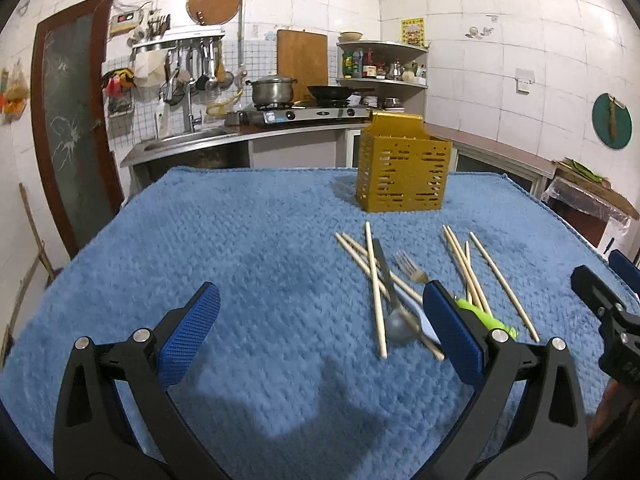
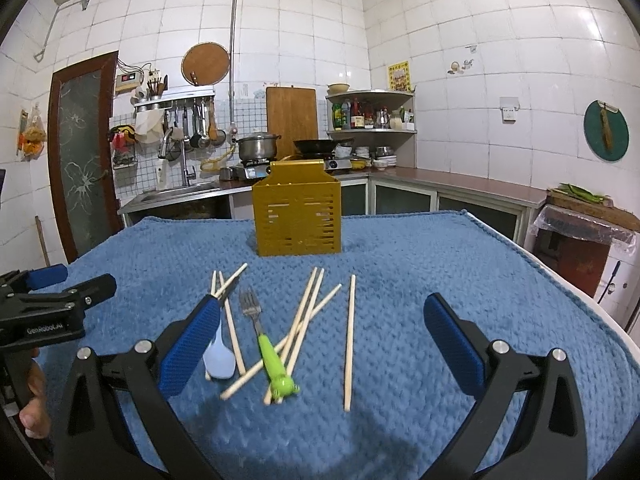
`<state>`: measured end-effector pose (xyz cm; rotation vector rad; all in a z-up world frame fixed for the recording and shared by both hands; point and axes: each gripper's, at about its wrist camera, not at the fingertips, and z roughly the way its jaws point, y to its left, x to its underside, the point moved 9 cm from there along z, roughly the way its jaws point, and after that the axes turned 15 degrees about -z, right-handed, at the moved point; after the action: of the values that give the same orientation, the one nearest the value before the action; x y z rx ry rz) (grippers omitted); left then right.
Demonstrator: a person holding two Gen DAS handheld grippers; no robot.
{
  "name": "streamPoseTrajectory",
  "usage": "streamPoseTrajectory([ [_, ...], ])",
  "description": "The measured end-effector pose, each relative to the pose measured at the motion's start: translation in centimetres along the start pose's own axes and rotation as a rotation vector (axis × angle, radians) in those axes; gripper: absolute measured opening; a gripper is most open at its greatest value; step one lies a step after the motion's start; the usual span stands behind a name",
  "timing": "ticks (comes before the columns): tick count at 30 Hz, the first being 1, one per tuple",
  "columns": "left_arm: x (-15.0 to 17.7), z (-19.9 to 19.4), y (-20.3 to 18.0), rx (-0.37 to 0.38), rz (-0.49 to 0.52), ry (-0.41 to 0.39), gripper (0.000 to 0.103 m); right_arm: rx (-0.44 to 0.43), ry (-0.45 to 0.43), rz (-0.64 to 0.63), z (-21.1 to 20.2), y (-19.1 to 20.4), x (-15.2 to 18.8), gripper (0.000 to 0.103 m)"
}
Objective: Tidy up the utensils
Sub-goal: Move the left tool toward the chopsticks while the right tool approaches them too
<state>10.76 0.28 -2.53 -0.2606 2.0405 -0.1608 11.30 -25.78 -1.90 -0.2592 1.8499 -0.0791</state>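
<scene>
A tiled kitchen backs a tabletop under a fluffy blue towel (image 2: pixel 420 280). Left gripper (image 1: pixel 320 332) and right gripper (image 2: pixel 320 344) hover with fingers spread wide, holding nothing. Nothing appears sorted yet; the next move likely calls for closing on one utensil and carrying it to the perforated yellow metal holder (image 2: pixel 298 216) standing behind them. Scattered in front: roughly eight wooden chopsticks (image 2: pixel 349 336), one green-handled fork (image 2: pixel 264 340), one pale blue spoon (image 2: pixel 219 360), one metal spoon (image 1: pixel 394 320).
</scene>
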Motion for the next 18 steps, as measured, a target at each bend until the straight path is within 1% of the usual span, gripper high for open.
streamPoseTrajectory([
  [3,-1.4,0.2,-0.5,0.002,0.019,-0.007,0.098,-0.001,-0.002,-0.003,0.8,-0.2,-1.0,0.099],
  [6,-2.7,0.9,-0.8,0.014,0.018,0.012,0.098,0.006,0.005,-0.013,1.7,-0.2,-1.4,0.099],
  [11,-4.3,3.7,-1.0,0.008,0.005,0.074,0.098,0.000,0.031,0.002,3.3,-0.8,-1.8,0.099],
  [16,-4.9,6.6,-1.5,0.010,0.001,0.119,0.098,-0.005,0.072,0.002,5.4,-1.5,-2.0,0.099],
  [18,-5.1,7.6,-1.9,0.012,0.010,0.123,0.098,-0.002,0.094,0.011,6.5,-1.8,-1.9,0.099],
])
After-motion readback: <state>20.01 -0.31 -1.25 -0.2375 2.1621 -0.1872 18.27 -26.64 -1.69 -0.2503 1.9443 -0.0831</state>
